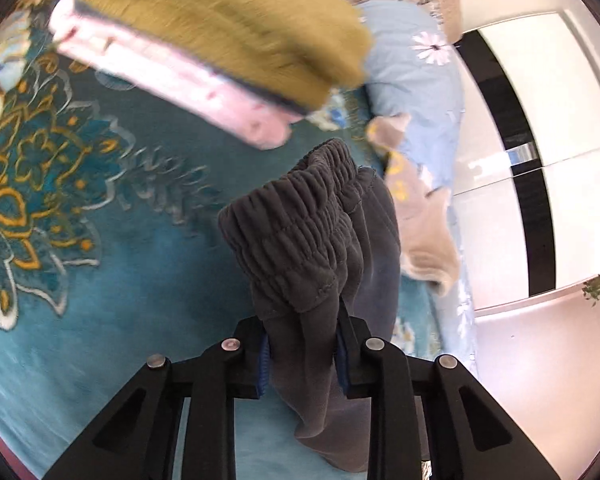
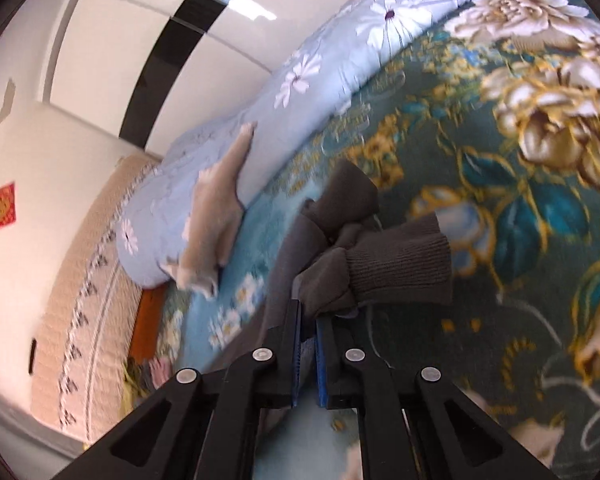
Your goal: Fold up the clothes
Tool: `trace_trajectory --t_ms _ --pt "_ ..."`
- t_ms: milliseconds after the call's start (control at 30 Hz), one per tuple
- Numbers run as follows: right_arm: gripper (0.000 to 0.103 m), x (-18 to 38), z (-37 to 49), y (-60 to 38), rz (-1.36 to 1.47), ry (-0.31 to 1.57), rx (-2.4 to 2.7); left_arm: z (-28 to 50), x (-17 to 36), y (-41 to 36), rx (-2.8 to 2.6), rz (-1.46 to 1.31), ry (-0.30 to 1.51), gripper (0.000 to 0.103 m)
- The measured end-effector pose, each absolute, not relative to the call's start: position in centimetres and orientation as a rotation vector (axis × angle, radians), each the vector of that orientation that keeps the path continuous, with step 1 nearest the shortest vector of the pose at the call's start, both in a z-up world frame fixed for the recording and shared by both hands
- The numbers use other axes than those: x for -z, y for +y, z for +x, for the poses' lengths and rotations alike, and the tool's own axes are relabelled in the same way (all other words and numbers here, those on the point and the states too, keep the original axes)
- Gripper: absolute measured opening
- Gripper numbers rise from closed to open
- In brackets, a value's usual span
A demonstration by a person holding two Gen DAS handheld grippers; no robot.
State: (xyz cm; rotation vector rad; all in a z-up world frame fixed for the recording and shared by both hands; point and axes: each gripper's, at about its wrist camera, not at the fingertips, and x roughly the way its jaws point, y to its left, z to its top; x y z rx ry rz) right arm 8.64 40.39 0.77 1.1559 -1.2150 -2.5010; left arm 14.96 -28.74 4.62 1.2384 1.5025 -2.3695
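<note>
The left gripper [image 1: 302,344] pinched the gathered waistband end of dark grey trousers [image 1: 300,232], lifted above a teal floral bedspread [image 1: 100,220]. The right gripper [image 2: 308,344], nearly closed, clamped the ribbed ankle cuffs [image 2: 400,268]. Farther off lay a folded stack [image 1: 204,48] and a pale blue quilt [image 2: 300,92].

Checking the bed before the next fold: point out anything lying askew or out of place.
A beige garment lies crumpled and unfolded, draped over the rolled blue floral quilt rather than on the folded stack. The dark grey trousers hang bunched between both tongs. Nothing looks damaged.
</note>
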Motion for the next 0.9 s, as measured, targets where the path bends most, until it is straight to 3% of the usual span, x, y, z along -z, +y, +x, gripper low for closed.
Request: trace_trajectory --t_ms 167,233,300,500,667,767,833,867,900 --pt "0.013 0.4 10.2 41.7 1.232 -1.233 2.509 15.5 -0.9 -29.8 2.279 1.293 1.579 0.028" --pt "0.024 -0.5 10.8 42.4 1.229 -1.211 2.579 15.7 -0.2 -30.0 2.27 1.305 1.589 0.028" --pt "0.04 -1.7 11.4 43.0 1.199 -1.197 2.65 15.9 0.2 -30.1 2.261 1.311 1.596 0.029" --pt "0.051 -2.6 8.9 42.2 1.077 -1.289 2.496 16.2 0.7 -29.8 2.255 1.313 1.574 0.03" --pt "0.055 -0.3 5.0 40.5 1.205 -1.402 2.481 16.5 1.4 -30.1 2.244 1.322 1.618 0.03" --pt "0.054 0.2 3.8 40.1 1.2 -1.495 2.474 16.3 1.6 -30.2 2.245 1.33 1.618 0.03" --pt "0.035 -0.9 3.2 39.5 1.192 -1.438 2.527 16.1 1.7 -30.3 2.246 1.334 1.618 0.031" --pt "0.012 -1.6 3.0 39.3 1.204 -1.38 2.566 16.0 1.7 -30.3 2.247 1.336 1.619 0.031" --pt "0.009 -2.1 2.9 39.0 1.203 -1.344 2.583 15.9 1.7 -30.3 2.248 1.338 1.619 0.031"
